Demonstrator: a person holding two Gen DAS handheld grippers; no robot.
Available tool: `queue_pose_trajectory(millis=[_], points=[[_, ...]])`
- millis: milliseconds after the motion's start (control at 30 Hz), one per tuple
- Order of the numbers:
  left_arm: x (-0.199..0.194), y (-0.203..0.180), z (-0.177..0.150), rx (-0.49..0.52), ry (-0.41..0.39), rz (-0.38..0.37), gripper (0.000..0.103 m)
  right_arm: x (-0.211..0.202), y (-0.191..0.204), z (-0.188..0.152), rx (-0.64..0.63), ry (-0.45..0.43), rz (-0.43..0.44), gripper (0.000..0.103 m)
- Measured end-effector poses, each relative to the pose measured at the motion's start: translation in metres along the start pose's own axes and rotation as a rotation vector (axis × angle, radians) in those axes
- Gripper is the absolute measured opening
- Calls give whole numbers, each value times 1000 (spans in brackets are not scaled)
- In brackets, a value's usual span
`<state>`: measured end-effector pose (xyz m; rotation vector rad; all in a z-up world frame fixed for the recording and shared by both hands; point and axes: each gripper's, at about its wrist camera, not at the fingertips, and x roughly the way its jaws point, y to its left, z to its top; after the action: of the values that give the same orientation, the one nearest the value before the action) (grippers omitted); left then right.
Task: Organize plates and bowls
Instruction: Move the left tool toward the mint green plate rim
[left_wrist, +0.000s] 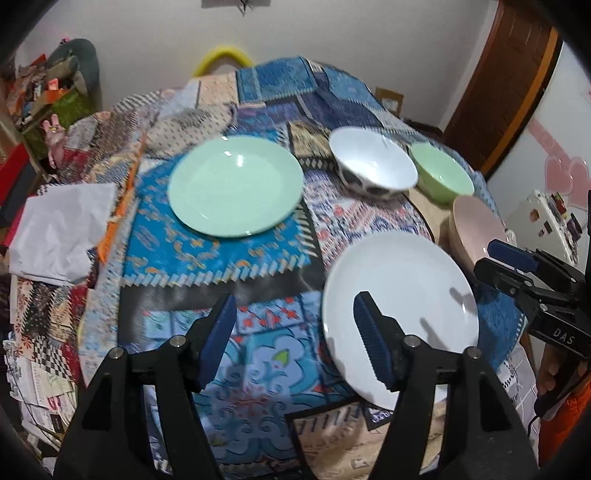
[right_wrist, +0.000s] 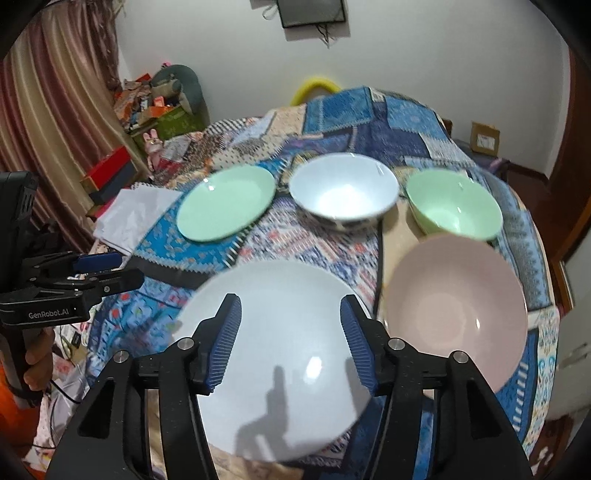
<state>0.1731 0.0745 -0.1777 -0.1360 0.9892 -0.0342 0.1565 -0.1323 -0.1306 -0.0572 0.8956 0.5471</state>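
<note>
A white plate (left_wrist: 402, 314) (right_wrist: 280, 332) lies flat on the patchwork cloth near the front edge. My left gripper (left_wrist: 295, 332) hangs open above the cloth just left of the plate, nothing between its fingers. My right gripper (right_wrist: 290, 339) is open above the plate, holding nothing; it also shows from the side (left_wrist: 495, 262). A mint green plate (left_wrist: 236, 184) (right_wrist: 227, 201) lies farther back. Behind stand a white patterned bowl (left_wrist: 373, 162) (right_wrist: 343, 190) and a green bowl (left_wrist: 441, 171) (right_wrist: 452, 206). A pink bowl (left_wrist: 476, 225) (right_wrist: 456, 310) stands right of the white plate.
The table (left_wrist: 221, 258) wears a patchwork cloth that drapes over a chair back at the far side. White paper (left_wrist: 62, 232) lies at the left edge. Boxes and clutter (right_wrist: 155, 107) pile up by the curtain. A person's hand (right_wrist: 37, 369) holds the left gripper's handle.
</note>
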Motion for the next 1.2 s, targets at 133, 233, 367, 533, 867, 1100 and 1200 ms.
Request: queue_pose_trajectory(millis=[133,233,367,533,867,1100,1200], points=[[-6,15,8,-14,-24,23,66,5,10,11,-15,-22,14,67],[-6,26,15,-28,-31,42,66,14,17,19,-31,-26,14,70],[0,45,26,-48,-33,70,67,31,27,29,-49,-15,24,70],[9,71,38,-82,-54,91,84,55,36,41,-63,9,40,70],[56,120,67,-140,-23,98,84,106,42,64,-51,78,58,70],[91,143,83,-140,10,75,84,136,43,76,-53,122,39,70],[103,149,89,-129,12,61,84,146,41,80,-50,142,37,70]])
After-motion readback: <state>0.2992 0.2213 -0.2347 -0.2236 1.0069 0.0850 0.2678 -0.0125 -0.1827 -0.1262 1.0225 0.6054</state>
